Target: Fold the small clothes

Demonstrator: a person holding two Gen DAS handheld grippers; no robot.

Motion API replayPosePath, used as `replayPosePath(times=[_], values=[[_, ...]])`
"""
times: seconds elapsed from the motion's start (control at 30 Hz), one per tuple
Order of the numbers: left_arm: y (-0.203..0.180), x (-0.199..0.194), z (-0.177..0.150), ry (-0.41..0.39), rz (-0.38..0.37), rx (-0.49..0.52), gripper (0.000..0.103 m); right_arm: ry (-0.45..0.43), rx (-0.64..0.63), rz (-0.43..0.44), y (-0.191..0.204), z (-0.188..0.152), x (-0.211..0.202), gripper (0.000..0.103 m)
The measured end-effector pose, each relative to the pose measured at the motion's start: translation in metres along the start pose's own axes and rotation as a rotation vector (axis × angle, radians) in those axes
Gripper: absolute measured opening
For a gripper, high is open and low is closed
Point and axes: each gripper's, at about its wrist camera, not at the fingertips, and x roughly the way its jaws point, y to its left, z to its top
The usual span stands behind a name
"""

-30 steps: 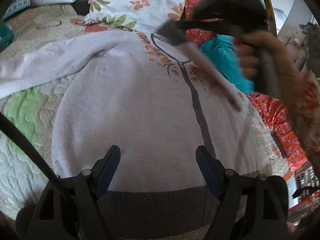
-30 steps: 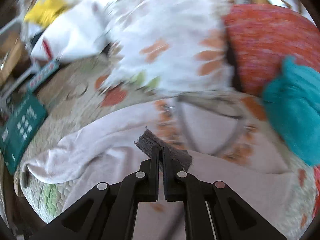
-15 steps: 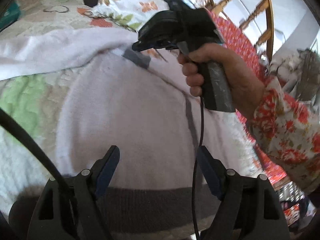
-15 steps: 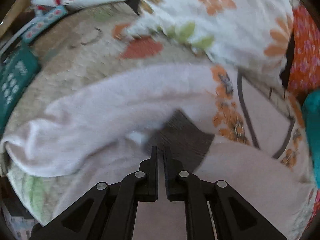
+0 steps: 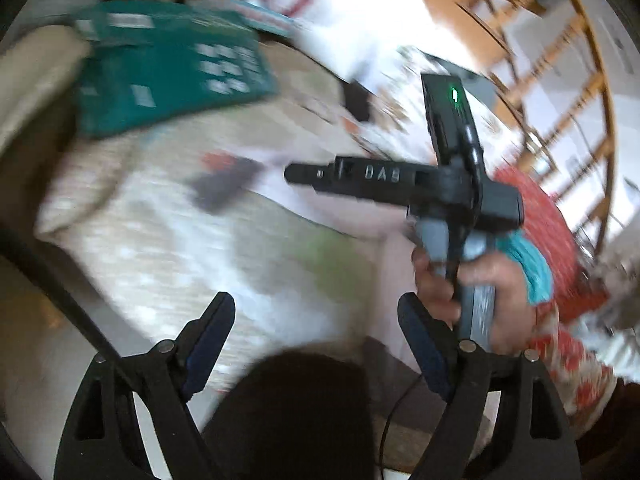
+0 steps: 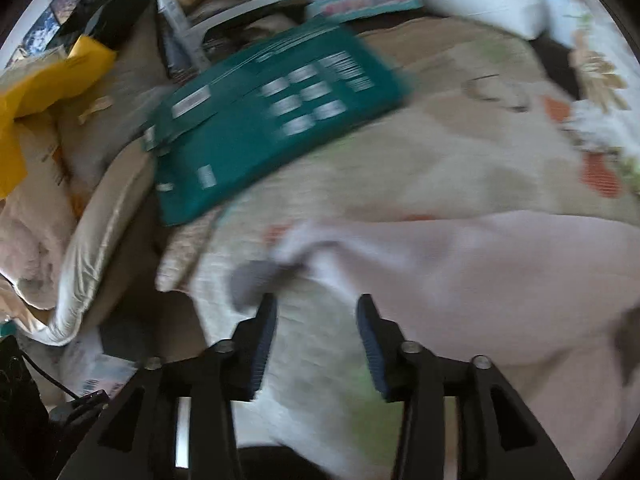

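Now the right gripper point(image 6: 316, 336), fingers spread and empty, is hanging just near of the pink sleeve's grey cuff point(image 6: 256, 276), the sleeve running rightward across the quilt point(image 6: 460, 168), while the left gripper point(image 5: 316, 340), also wide and empty, is hovering farther off.

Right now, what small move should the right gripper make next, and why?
Probably ease the right gripper forward and slightly left, then close on the dark grey knitted cuff of the pale pink sweater sleeve: its jaws stand open, and the cuff lies just ahead, left of centre.
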Motion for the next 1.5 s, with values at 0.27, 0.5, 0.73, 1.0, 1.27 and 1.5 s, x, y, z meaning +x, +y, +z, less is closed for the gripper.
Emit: replayPosePath(times=[0.27,0.5,0.73,1.0,1.27,1.5], values=[[0.005,-0.005,0.002,-0.018,0.039,-0.013,0.082,0.066,0.023,-0.053,0.032,0.006,0.065,0.024],[-0.022,0.002,0.0,-0.006,0.019,0.066,0.082,0.006,0.057,-0.057,-0.009,-0.01,-0.021,0.007],[-0.072,0.02,0.001,0.023,-0.032,0.187,0.082,-0.098,0.176,-0.266,-0.118,-0.053,-0.186,0.007],[-0.136,0.059,-0.009,0.12,-0.085,0.306,0.082,0.032,0.464,-0.692,-0.303,-0.175,-0.293,0.009],[-0.198,0.098,-0.018,0.221,-0.102,0.426,0.082,-0.076,0.743,-0.716,-0.356,-0.283,-0.349,0.029],[-0.229,0.136,-0.038,0.292,-0.083,0.472,0.082,-0.133,0.732,-0.693,-0.335,-0.306,-0.342,0.029]])
